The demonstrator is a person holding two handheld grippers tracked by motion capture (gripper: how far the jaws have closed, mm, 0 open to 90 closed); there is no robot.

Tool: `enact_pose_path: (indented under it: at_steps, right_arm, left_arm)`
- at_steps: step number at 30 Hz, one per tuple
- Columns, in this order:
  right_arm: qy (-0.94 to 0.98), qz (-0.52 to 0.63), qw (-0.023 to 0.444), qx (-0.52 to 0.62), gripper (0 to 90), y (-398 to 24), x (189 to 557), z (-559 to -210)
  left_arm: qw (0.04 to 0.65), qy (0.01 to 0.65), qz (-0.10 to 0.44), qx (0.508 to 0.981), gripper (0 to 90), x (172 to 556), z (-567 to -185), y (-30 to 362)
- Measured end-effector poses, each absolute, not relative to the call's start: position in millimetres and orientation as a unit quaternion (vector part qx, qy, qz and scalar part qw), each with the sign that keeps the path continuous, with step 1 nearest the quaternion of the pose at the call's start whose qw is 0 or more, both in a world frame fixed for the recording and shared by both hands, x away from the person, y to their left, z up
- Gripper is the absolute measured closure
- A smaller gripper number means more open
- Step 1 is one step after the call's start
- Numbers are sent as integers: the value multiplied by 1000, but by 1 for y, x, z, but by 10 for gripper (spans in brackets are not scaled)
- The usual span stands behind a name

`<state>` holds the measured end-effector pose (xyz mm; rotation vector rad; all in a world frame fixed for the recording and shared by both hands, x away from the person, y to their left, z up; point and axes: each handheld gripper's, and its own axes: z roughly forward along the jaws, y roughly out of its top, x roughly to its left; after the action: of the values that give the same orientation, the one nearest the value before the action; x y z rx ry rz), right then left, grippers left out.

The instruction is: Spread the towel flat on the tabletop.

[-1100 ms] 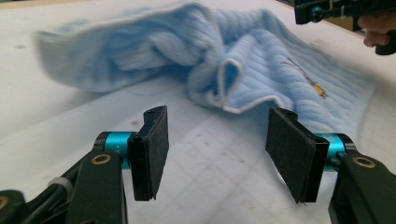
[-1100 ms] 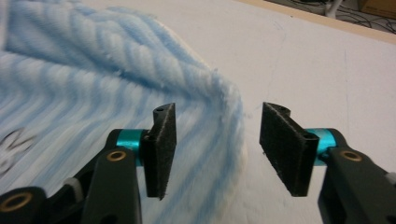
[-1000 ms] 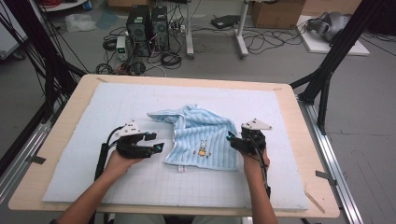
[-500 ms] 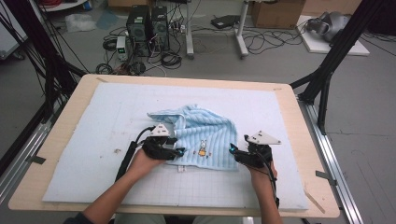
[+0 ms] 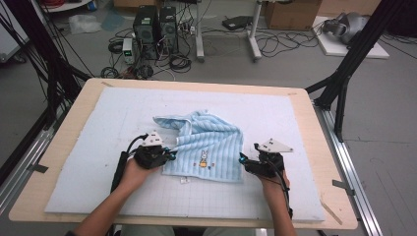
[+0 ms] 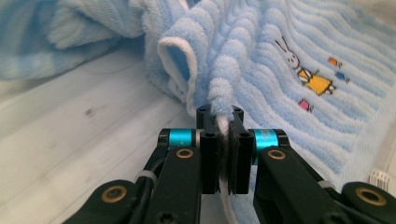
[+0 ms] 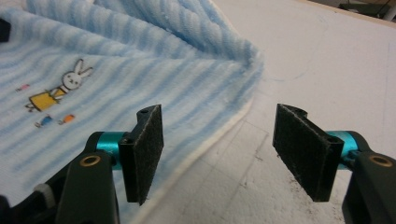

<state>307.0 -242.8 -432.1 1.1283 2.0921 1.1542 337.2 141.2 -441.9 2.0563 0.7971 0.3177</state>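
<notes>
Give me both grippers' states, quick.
Left gripper: just closed, shut on the towel edge.
Right gripper: open, holding nothing, at the towel's edge.

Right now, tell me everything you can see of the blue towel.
The towel is soft ribbed terry in light blue stripes with a white hem, a small rabbit picture and a label at one edge. It lies rumpled and partly folded over on the pale mat. The left gripper has just closed on its edge; the right gripper stands open over the other edge.
</notes>
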Motion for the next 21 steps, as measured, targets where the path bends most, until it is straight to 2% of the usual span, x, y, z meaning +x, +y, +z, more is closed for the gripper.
enact_pose_path:
  at_steps: [8, 12, 21]
  right_arm:
    - [775, 424, 239, 403, 332, -232, 306, -432]
    - [782, 431, 226, 390, 341, -226, 306, -433]
    - [837, 444, 124, 293, 402, -170, 304, -441]
  left_arm:
    - [472, 354, 136, 796, 852, 324, -440, 188]
    - [479, 364, 129, 788, 851, 322, -443, 196]
    - [483, 354, 120, 792, 846, 320, -443, 195]
